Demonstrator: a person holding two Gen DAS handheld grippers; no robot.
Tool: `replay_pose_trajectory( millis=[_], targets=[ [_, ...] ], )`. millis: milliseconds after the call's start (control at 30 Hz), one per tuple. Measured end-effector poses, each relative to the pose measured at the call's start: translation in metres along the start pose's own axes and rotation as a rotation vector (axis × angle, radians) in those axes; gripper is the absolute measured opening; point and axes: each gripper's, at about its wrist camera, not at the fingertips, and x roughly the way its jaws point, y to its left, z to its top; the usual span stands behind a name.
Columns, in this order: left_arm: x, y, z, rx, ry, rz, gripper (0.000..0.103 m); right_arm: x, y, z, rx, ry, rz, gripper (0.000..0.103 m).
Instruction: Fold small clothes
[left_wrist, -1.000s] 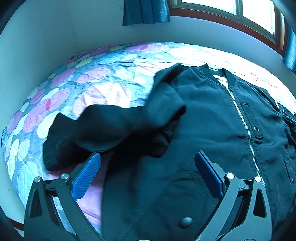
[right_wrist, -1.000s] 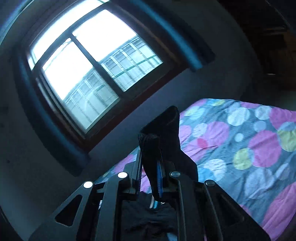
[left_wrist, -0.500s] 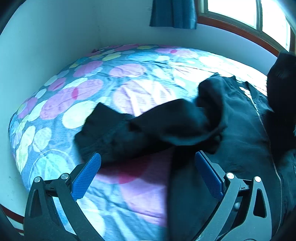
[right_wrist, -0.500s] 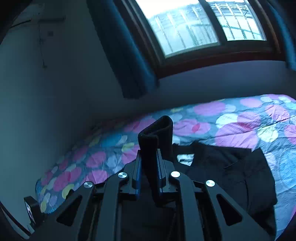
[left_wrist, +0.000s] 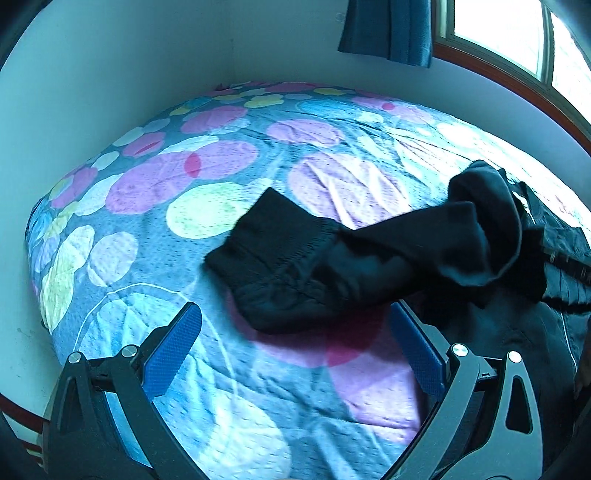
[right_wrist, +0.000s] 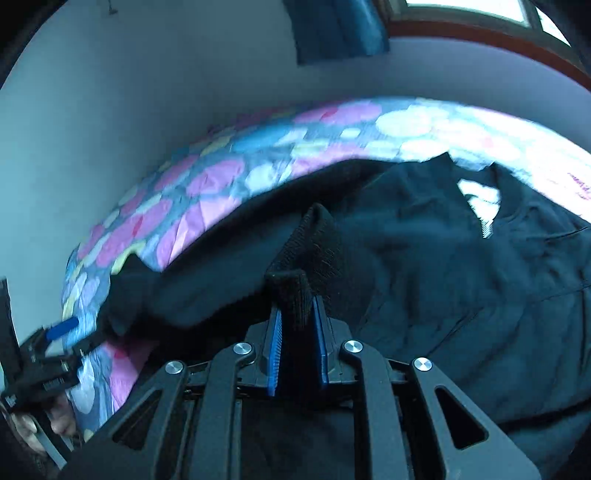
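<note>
- Black ribbed knit, the cuff (right_wrist: 301, 280) of the jacket's right sleeve, stands pinched between the blue pads of the right gripper (right_wrist: 298, 325); its jaws have just been opening a little, yet the cuff is still between them and the pads look to be touching it.
- A second ago that gripper held the cuff high against the window; now it has swung down and over, so the sleeve drapes across the jacket (right_wrist: 461, 266) body, collar at about one o'clock.
- The left gripper (left_wrist: 295, 332) hangs with its jaws wide apart and nothing between them. It has slid sideways: earlier the jacket front lay beneath it, now the other sleeve (left_wrist: 369, 251) lies from centre toward three o'clock, its cuff end (left_wrist: 266, 236) toward nine o'clock on the spotted bedspread (left_wrist: 155, 184).
- My reading: the right sleeve fold is nearly laid, and letting go comes next.
- The left sleeve is still flung outward and crumpled, so it probably wants the same fold inward.
</note>
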Motion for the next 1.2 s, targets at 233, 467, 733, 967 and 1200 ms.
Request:
replay_pose_trajectory(
  millis=[233, 467, 733, 967, 1200],
  targets=[
    [-0.004, 0.019, 0.003, 0.022, -0.024, 0.020, 0.101, 0.012, -0.005, -0.013, 0.076, 0.073, 0.137, 0.044],
    [-0.003, 0.054, 0.005, 0.037, -0.039, 0.078, 0.101, 0.001, -0.019, -0.029, 0.158, 0.042, 0.208, 0.044],
    [0.027, 0.077, 0.030, 0.002, 0.035, -0.177, 0.101, -0.001, -0.030, -0.037, 0.212, 0.034, 0.246, 0.044],
    [0.072, 0.078, 0.061, 0.039, 0.105, -0.353, 0.101, 0.000, -0.032, -0.041, 0.225, 0.038, 0.256, 0.045],
    [0.105, 0.090, 0.063, -0.092, 0.202, -0.471, 0.092, 0.004, -0.037, -0.043, 0.252, 0.043, 0.275, 0.045]
  ],
)
